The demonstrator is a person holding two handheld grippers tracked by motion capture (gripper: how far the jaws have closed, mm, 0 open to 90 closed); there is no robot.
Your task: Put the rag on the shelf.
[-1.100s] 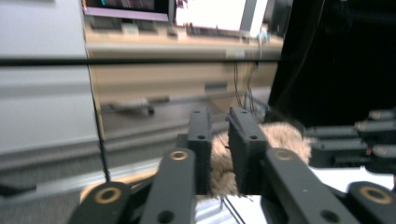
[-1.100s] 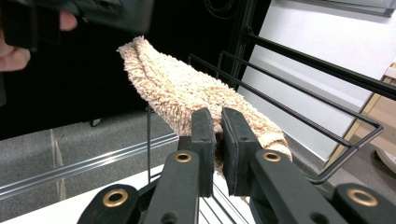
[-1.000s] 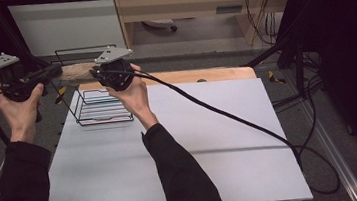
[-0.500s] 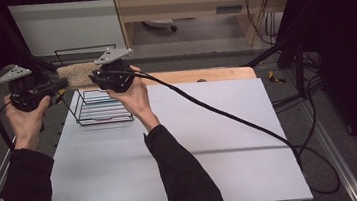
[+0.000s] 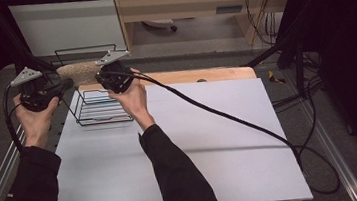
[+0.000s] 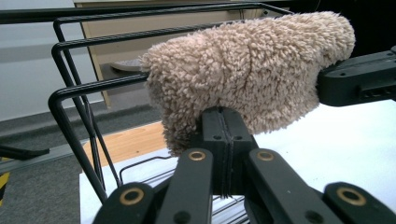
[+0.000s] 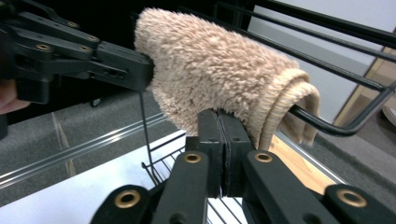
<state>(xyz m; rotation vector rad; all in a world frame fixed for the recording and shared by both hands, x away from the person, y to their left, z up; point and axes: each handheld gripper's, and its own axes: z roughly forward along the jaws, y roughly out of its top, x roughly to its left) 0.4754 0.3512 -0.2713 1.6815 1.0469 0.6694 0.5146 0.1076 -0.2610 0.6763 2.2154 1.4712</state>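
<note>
A fluffy beige towel (image 5: 79, 72) is hanging between the two grippers, draped over the top bar of a black wire rack (image 5: 98, 108). The left gripper (image 5: 66, 85) is pinching one end of it tight. The right gripper (image 5: 98, 77) is pinching the other end tight. Both hands are being held up above the far left corner of the white bench (image 5: 196, 144). Inside the rack, nothing is lying.

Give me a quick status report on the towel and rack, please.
Left gripper and right gripper shut on towel. Towel draped over wire rack top bar. Nothing in the way.
</note>
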